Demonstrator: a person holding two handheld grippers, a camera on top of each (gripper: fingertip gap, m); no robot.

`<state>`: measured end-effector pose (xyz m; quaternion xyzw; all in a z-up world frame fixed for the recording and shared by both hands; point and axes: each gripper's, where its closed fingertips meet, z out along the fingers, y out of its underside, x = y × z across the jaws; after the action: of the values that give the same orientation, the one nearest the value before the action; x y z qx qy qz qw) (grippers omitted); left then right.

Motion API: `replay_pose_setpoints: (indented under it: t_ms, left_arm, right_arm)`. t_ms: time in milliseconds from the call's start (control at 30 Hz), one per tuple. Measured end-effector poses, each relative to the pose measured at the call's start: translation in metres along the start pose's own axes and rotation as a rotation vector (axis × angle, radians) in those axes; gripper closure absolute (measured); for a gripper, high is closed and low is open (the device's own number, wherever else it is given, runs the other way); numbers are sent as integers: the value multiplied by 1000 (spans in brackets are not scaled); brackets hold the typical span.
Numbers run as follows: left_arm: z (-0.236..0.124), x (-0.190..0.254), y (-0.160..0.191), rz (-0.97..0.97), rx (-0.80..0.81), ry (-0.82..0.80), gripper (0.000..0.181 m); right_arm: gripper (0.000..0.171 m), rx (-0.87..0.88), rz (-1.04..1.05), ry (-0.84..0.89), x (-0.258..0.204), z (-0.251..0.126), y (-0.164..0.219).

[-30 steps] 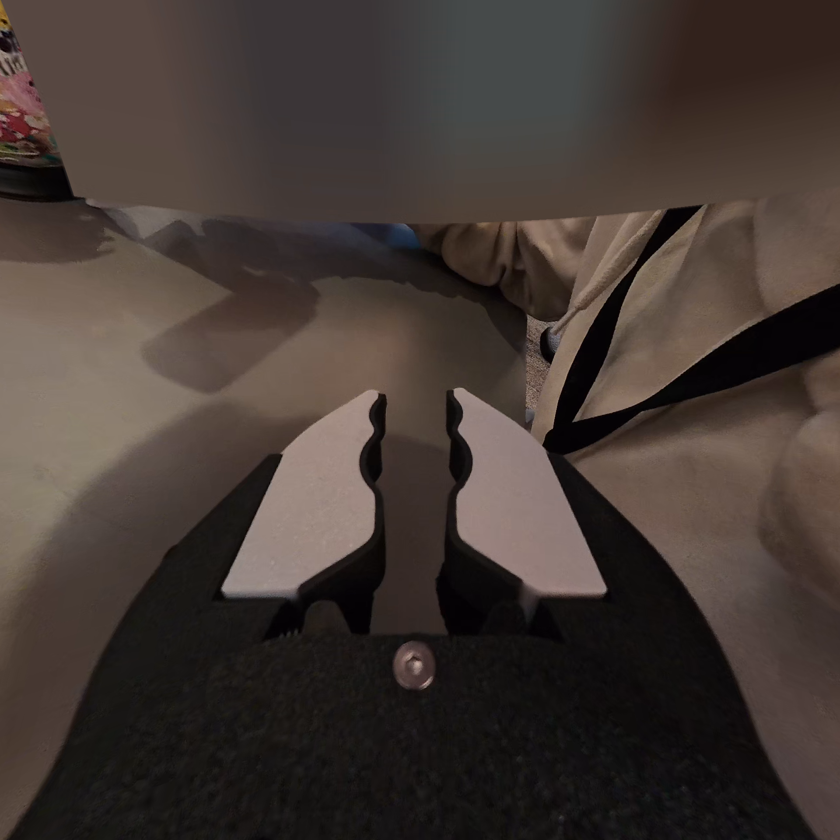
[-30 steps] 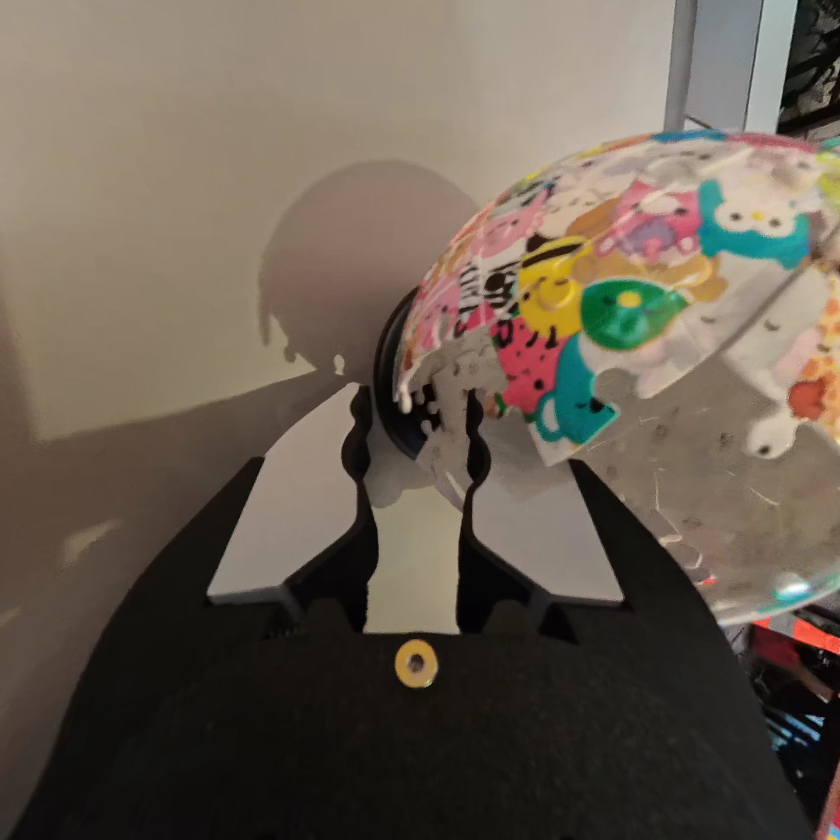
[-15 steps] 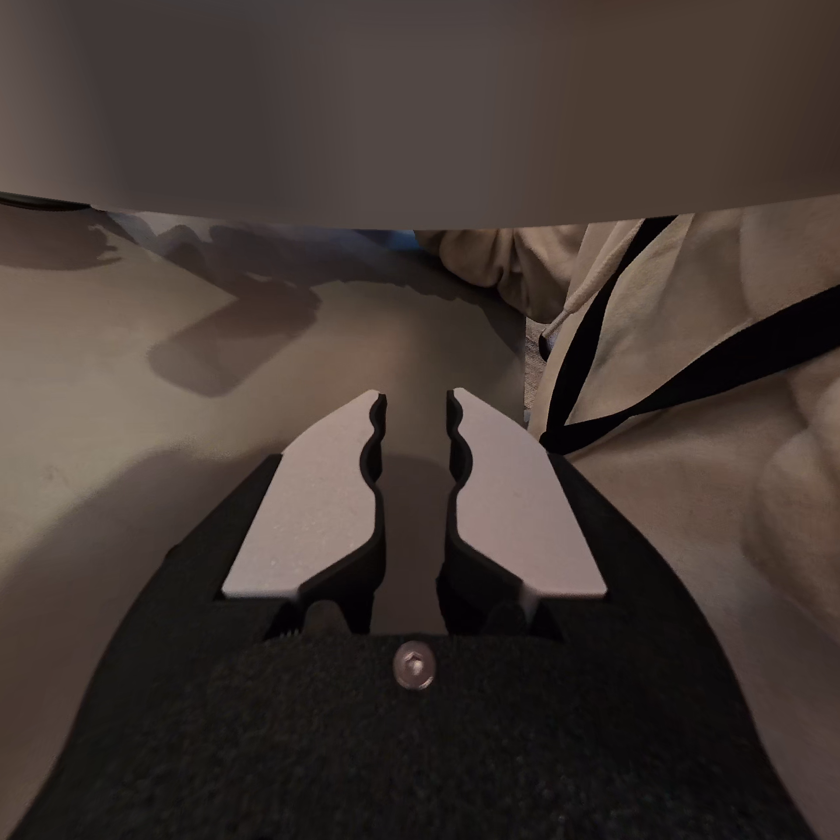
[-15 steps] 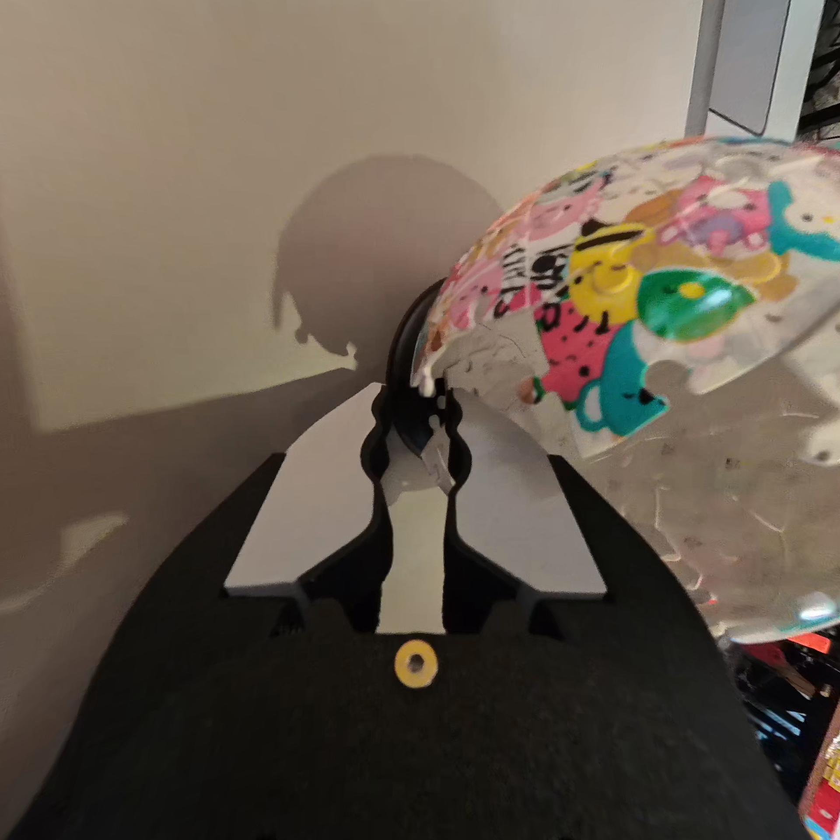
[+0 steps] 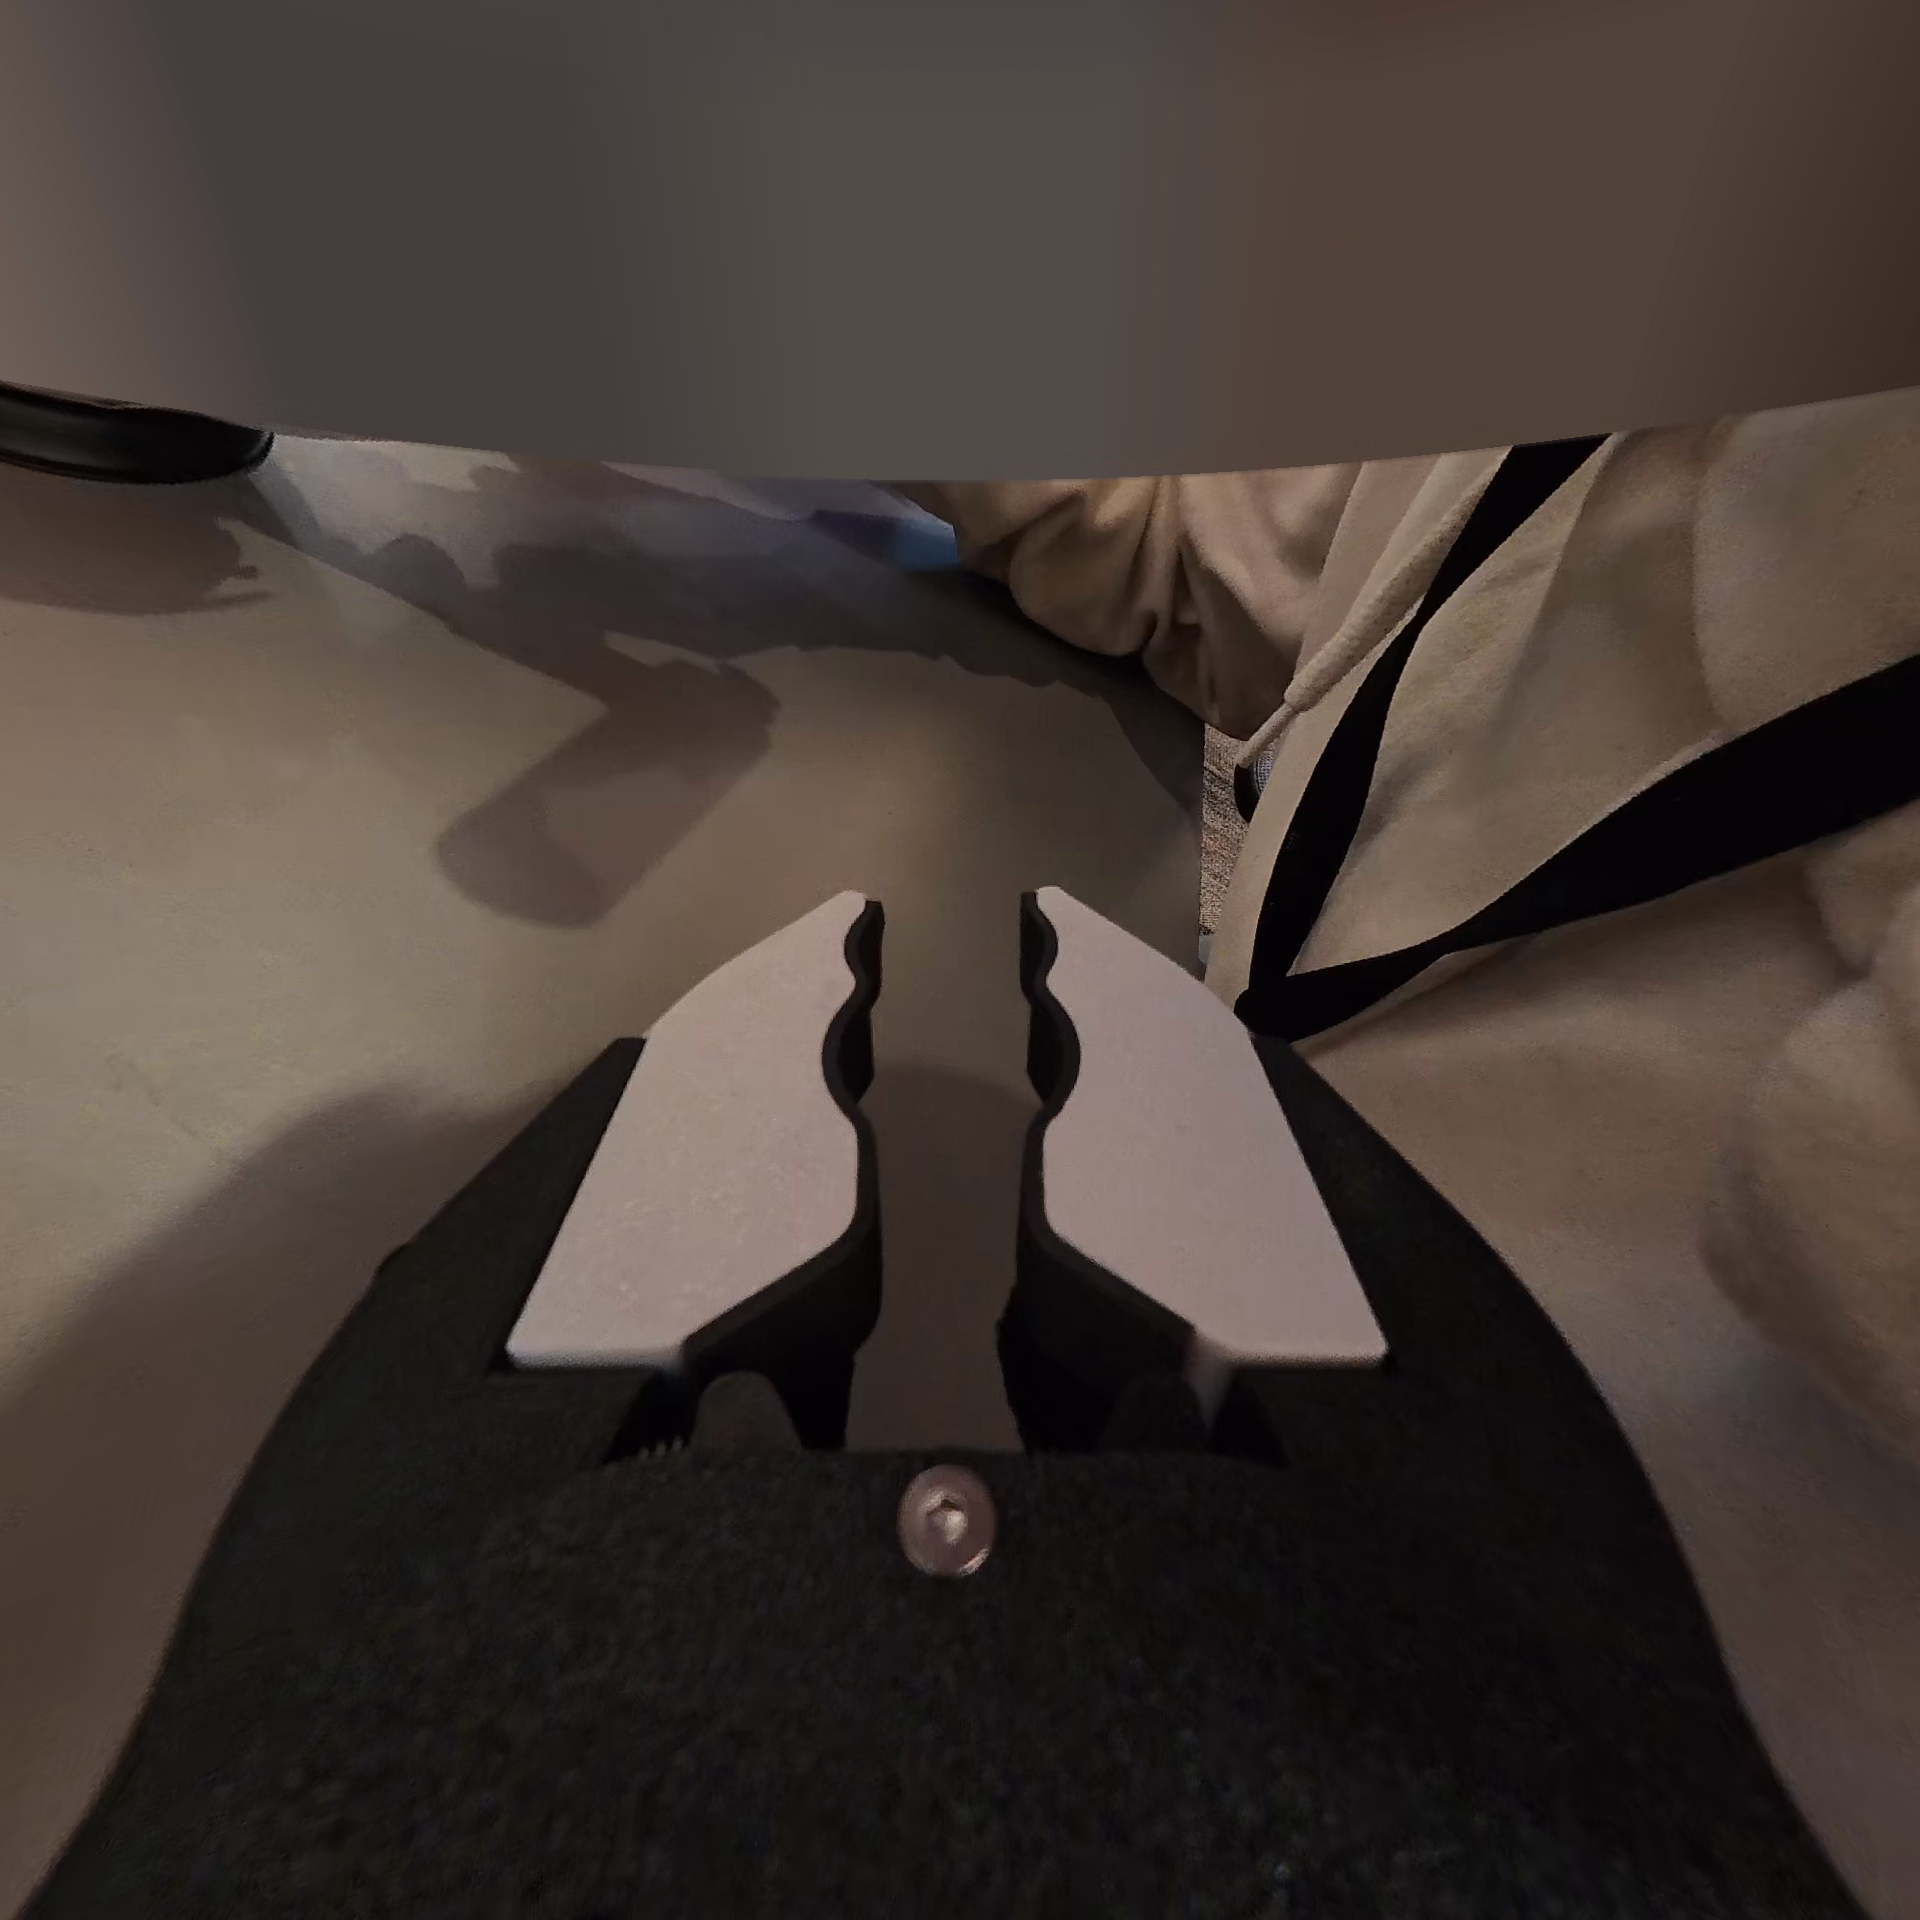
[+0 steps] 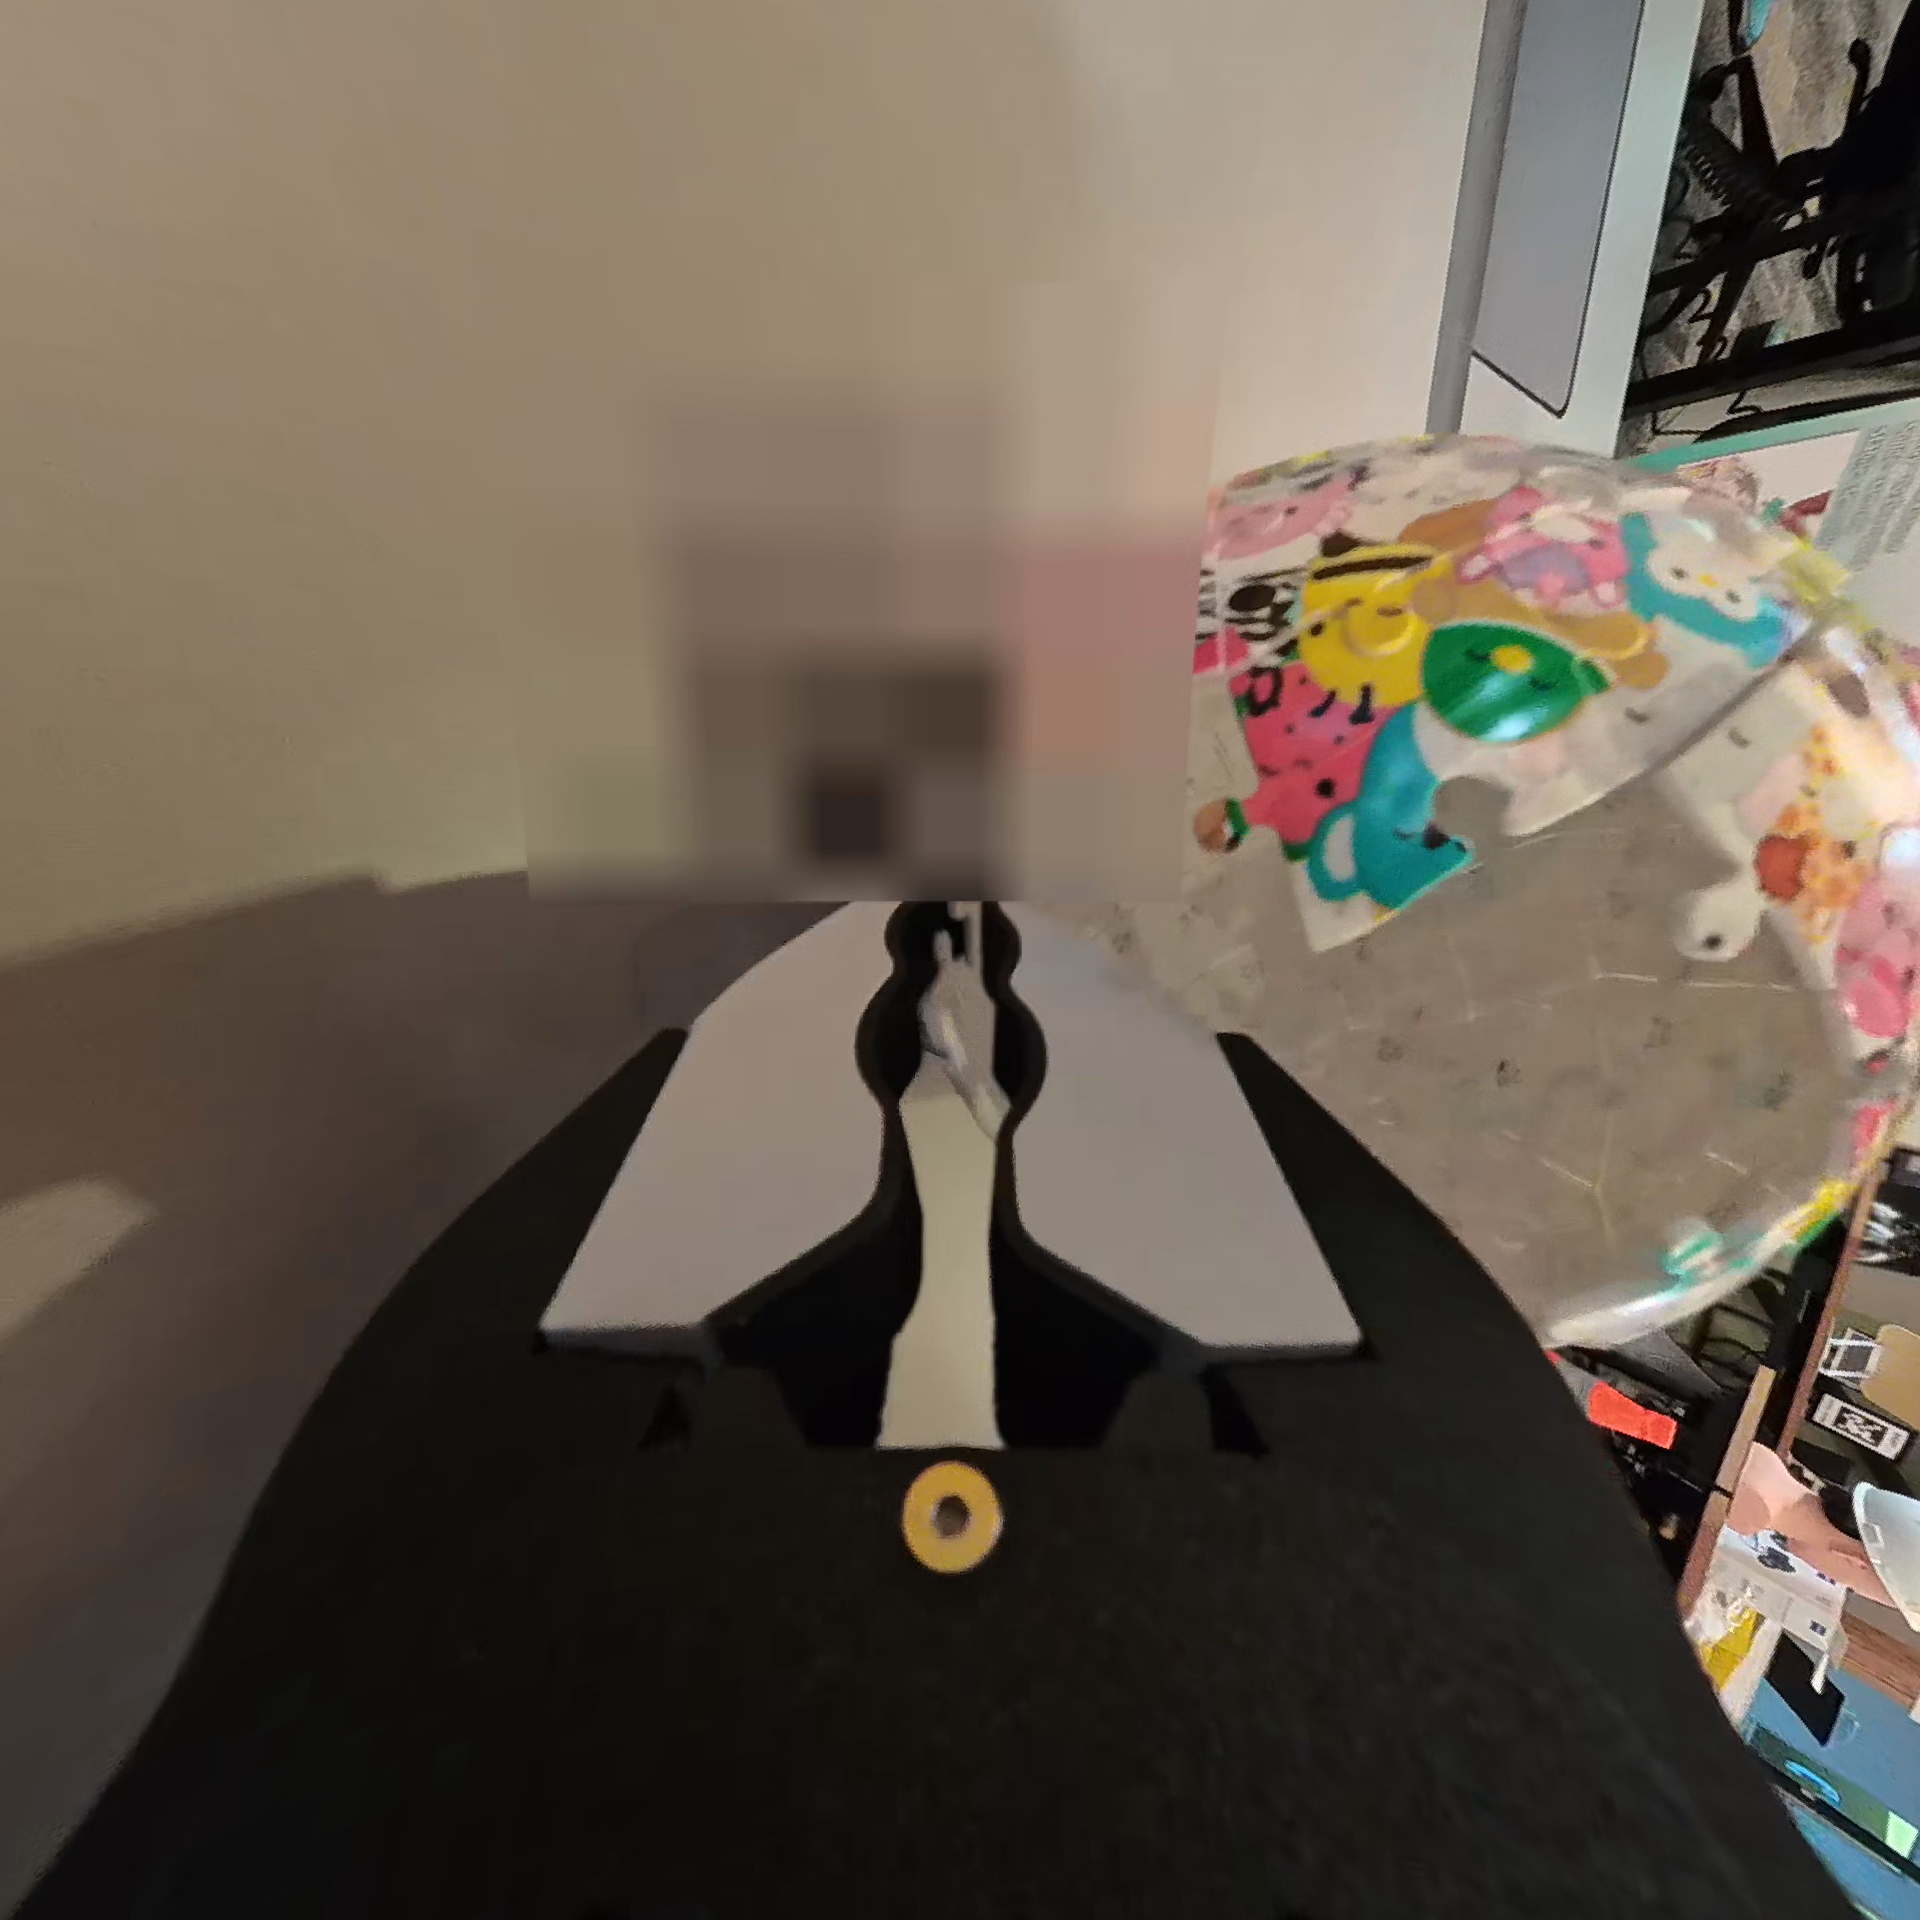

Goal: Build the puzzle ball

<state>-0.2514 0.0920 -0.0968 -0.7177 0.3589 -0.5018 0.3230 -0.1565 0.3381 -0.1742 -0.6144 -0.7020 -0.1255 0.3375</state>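
Note:
The puzzle ball [image 6: 1538, 748] is a clear sphere partly covered with colourful cartoon pieces; its lower part is bare. It fills the right of the right wrist view. My right gripper [image 6: 951, 925] is to the left of the ball, shut on a thin pale puzzle piece [image 6: 958, 1044] that stands edge-on between the jaws. A mosaic patch hides what lies just past the fingertips. My left gripper [image 5: 951, 914] is over a beige table [image 5: 260, 831], with its jaws a little apart and nothing between them. The ball does not show in the left wrist view.
A person in a cream hoodie [image 5: 1558, 1039] with black straps sits at the table's edge, right of the left gripper. A black object [image 5: 125, 442] lies at the far left. Cluttered shelves [image 6: 1818, 1507] stand at the lower right, with a pale wall [image 6: 416, 416] behind. Left tips to right tips: about 25 cm.
My right gripper's jaws have closed on the puzzle piece, and the gripper has drawn left so the ball now sits farther right in its view. The left gripper has barely moved.

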Motion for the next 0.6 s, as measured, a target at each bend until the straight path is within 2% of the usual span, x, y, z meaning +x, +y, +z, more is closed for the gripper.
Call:
replay_pose_setpoints:
  t_ms: [67,133,400,600]
  left_arm:
    - [0,0,0,-2,1,3,156]
    - [0,0,0,-3,0,6,156]
    - [0,-1,1,-8,-1,10,157]
    - [1,0,0,-7,-2,10,157]
  right_arm:
    - [145,-20,4,-15,-2,3,1]
    - [135,-43,7,-35,-5,6,2]
    - [145,-69,89,-105,-10,7,5]
    - [152,-109,30,-90,-15,3,11]
